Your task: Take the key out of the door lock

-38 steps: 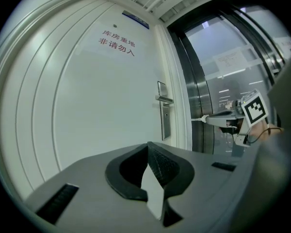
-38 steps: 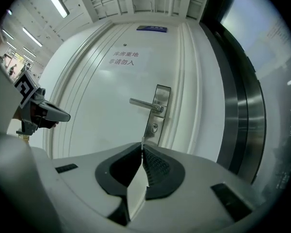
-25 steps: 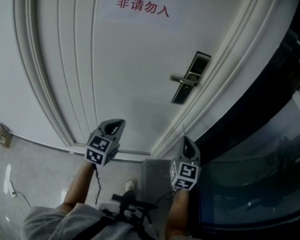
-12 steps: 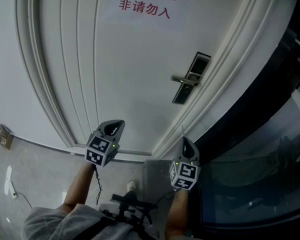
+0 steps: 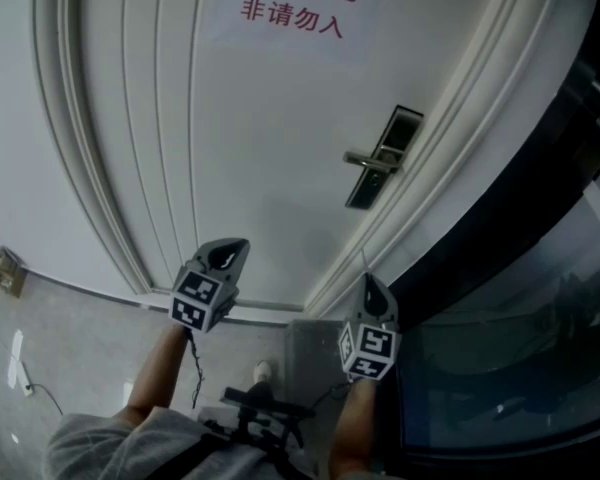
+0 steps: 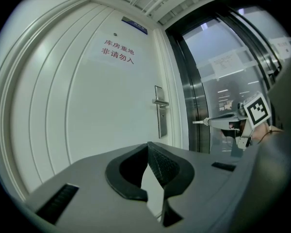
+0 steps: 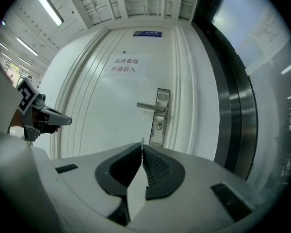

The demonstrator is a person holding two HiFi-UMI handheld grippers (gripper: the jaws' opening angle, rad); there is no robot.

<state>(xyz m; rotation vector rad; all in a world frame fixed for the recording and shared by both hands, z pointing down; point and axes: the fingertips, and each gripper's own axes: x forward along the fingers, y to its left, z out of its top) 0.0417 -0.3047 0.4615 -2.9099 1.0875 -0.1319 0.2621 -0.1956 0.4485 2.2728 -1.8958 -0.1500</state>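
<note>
Overhead, the head view shows the left gripper [image 5: 230,248] and right gripper [image 5: 368,280] both held low, well below the lock plate [image 5: 382,156] on the white door [image 5: 260,188], neither one near it. Through the left gripper view, the left jaws are pressed together at their tips with nothing between them. The lock plate sits far ahead, and the right gripper hangs to its right with a thin point jutting from its nose. From the right gripper view, the right jaws are clamped on a slim pale sliver that pokes just past their tips, which I take to be the key [image 7: 141,141]. It is well apart from the lock plate, below and left of it here. The keyhole [image 7: 158,125] under the handle [image 7: 149,106] looks bare, though it is small. So the pull-out seems done: the key appears free of the lock and pinched in the right gripper, with little left beyond carrying it away.
</note>
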